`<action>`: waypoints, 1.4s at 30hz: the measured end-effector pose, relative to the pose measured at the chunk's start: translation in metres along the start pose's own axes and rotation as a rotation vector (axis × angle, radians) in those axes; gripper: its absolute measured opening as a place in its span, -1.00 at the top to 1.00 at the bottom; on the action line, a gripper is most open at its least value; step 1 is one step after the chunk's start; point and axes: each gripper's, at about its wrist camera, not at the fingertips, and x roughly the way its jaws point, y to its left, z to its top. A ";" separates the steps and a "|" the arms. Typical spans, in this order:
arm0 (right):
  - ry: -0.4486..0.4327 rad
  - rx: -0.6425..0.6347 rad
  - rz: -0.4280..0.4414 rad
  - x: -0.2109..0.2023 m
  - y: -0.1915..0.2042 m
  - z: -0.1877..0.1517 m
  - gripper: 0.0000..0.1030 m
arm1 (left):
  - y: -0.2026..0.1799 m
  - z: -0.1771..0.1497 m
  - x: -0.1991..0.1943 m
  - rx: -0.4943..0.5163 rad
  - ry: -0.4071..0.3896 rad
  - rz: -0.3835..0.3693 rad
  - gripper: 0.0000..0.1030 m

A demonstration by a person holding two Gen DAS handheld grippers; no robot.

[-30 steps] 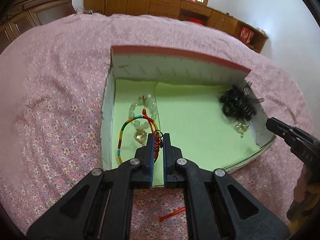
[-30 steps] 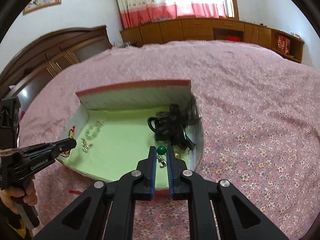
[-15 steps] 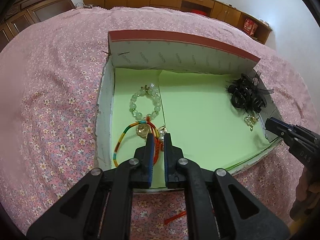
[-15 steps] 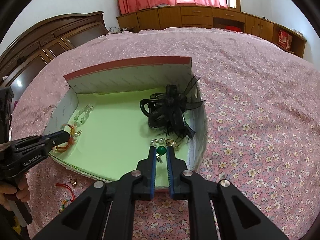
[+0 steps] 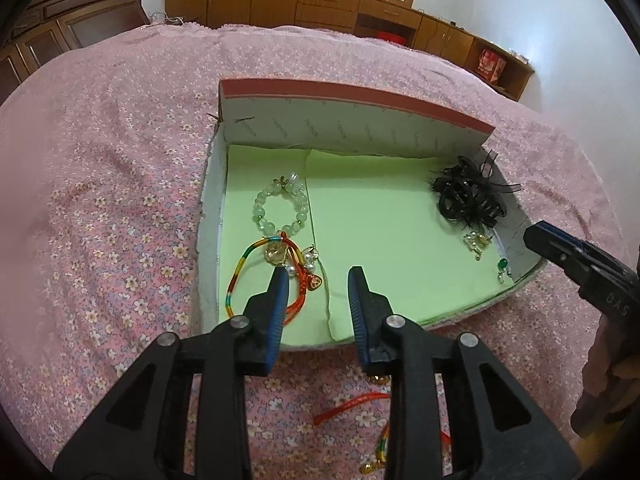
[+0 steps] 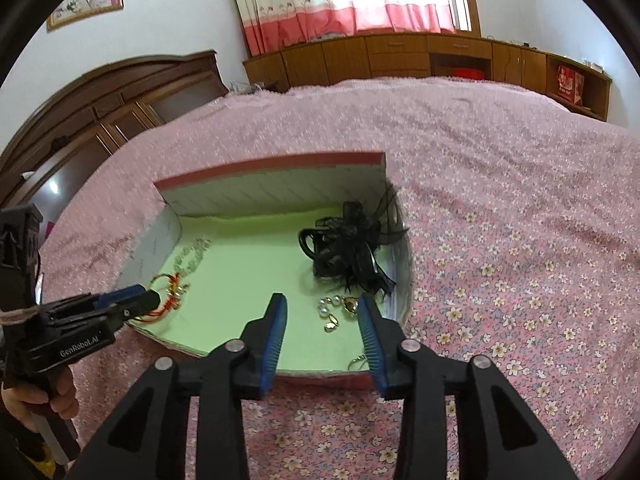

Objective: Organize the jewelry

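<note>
The box (image 5: 352, 120) lay on the bed (image 5: 100, 208), its floor lined with green paper (image 5: 384, 240) and its far wall standing upright.

The left gripper (image 5: 318, 278) hovered over the near left part of the box with its fingers (image 5: 280, 292) spread apart and nothing between them. Just beyond the left finger lay the cord bracelet (image 5: 240, 268), a rainbow and red loop with a gold charm and small pearls, resting on the paper. It touched the pale green bead bracelet (image 5: 280, 208), which lay flat farther back in the same left section.

The right gripper (image 6: 322, 306) hovered over the near right corner of the box, its fingers (image 6: 370, 328) likewise released and empty. Between and just beyond them lay the pearl earrings (image 6: 334, 310) on the paper. A green earring (image 5: 502, 268) lay at the near right edge of the paper, beside the box's right wall. The black hair clip (image 6: 352, 256), with feathers and netting, sat against the right wall behind the earrings.

Outside the box, on the bed near its front edge, lay a red cord (image 5: 352, 404) and other small gold and coloured pieces, partly hidden behind the left gripper; their kind could not be determined.
</note>
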 end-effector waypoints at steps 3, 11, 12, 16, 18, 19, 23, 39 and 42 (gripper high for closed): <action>-0.034 0.007 0.013 -0.010 0.002 0.000 0.20 | -0.003 -0.002 -0.009 0.006 -0.019 -0.003 0.57; -0.093 0.019 0.030 -0.039 0.011 -0.009 0.19 | -0.013 -0.013 -0.036 0.031 -0.047 -0.037 0.56; -0.095 0.019 0.031 -0.041 0.012 -0.010 0.19 | -0.016 -0.015 -0.038 0.032 -0.046 -0.040 0.56; -0.107 0.024 0.036 -0.054 0.015 -0.018 0.19 | -0.023 -0.021 -0.045 0.048 -0.033 -0.048 0.56; -0.110 0.032 0.038 -0.058 0.015 -0.022 0.19 | -0.026 -0.026 -0.045 0.061 -0.025 -0.051 0.55; -0.110 0.038 0.038 -0.061 0.015 -0.026 0.19 | -0.027 -0.027 -0.045 0.065 -0.023 -0.053 0.55; -0.099 0.050 0.026 -0.067 0.013 -0.035 0.19 | -0.030 -0.036 -0.040 0.070 0.008 -0.068 0.55; -0.043 0.081 0.007 -0.064 0.006 -0.064 0.18 | -0.040 -0.052 -0.006 0.111 0.082 -0.060 0.57; -0.031 0.091 0.007 -0.061 0.004 -0.068 0.18 | -0.043 -0.053 0.000 0.125 0.089 -0.066 0.57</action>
